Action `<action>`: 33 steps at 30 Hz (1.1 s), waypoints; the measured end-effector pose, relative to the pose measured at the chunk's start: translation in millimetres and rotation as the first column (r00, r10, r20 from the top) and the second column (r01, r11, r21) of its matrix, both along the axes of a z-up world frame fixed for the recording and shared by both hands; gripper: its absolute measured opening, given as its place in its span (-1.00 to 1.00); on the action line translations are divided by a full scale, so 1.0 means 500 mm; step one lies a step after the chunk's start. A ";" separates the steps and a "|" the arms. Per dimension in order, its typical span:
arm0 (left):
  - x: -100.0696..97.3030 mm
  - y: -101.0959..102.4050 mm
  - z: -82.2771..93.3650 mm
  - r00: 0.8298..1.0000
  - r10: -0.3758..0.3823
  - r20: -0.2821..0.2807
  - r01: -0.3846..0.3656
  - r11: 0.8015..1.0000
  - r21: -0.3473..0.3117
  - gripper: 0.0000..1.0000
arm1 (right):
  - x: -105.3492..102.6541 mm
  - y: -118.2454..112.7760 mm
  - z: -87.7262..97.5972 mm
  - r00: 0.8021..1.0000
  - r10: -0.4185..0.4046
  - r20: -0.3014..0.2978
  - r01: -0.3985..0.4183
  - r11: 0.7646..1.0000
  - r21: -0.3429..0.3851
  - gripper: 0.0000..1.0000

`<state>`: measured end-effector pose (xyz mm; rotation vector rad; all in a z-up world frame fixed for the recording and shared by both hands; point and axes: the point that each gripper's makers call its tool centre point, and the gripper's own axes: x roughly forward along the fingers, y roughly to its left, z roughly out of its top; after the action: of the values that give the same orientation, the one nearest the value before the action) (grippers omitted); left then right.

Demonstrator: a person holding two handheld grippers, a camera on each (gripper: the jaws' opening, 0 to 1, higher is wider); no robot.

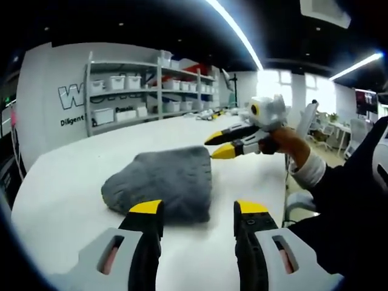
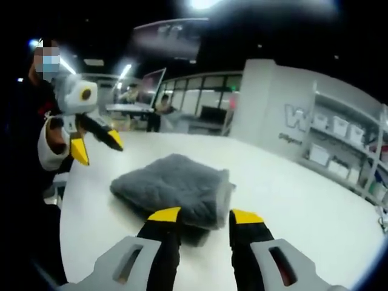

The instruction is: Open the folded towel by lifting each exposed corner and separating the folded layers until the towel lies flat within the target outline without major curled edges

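Grey towel (image 1: 162, 185) folded into a thick, rounded pad on a white table (image 1: 66, 182), seen at the outset of unfolding. No layer is lifted or parted; the pad lies compact, its edges soft and bulging. No target outline can be made out on the tabletop in either view, so whether the towel lies inside one cannot be judged. By the look of it, the whole task remains: each exposed corner is yet to be raised, the layers separated, and the cloth spread flat.

Left gripper (image 1: 199, 209): jaws spread wide, yellow tips apart, holding nothing. The towel lies just ahead of the tips, mostly before the left jaw; whether that tip touches the near edge of the cloth cannot be told. In the right gripper view this same gripper (image 2: 96, 145) appears held by a gloved hand (image 2: 53, 142) above the table, beyond and to the left of the towel, jaws splayed and empty.

Right gripper (image 2: 203, 216): jaws likewise well open and empty, tips close to the near corner of the towel (image 2: 176, 185), with contact uncertain. In the left gripper view it (image 1: 220, 143) hovers just past the far right corner of the pad, clear of the cloth.

Background: shelving with white bins (image 1: 142, 91) beyond the table's far edge.
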<state>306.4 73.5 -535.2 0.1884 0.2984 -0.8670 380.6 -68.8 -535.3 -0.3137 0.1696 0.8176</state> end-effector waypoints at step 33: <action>0.025 -0.029 -0.068 0.996 0.077 0.035 -0.080 0.994 0.072 -0.10 | 0.005 -0.015 -0.018 0.998 -0.003 -0.057 0.002 1.000 -0.017 -0.71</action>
<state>318.7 59.1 -569.3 0.2567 0.3061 -0.7752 383.3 -76.1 -544.4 -0.3058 0.2302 0.8237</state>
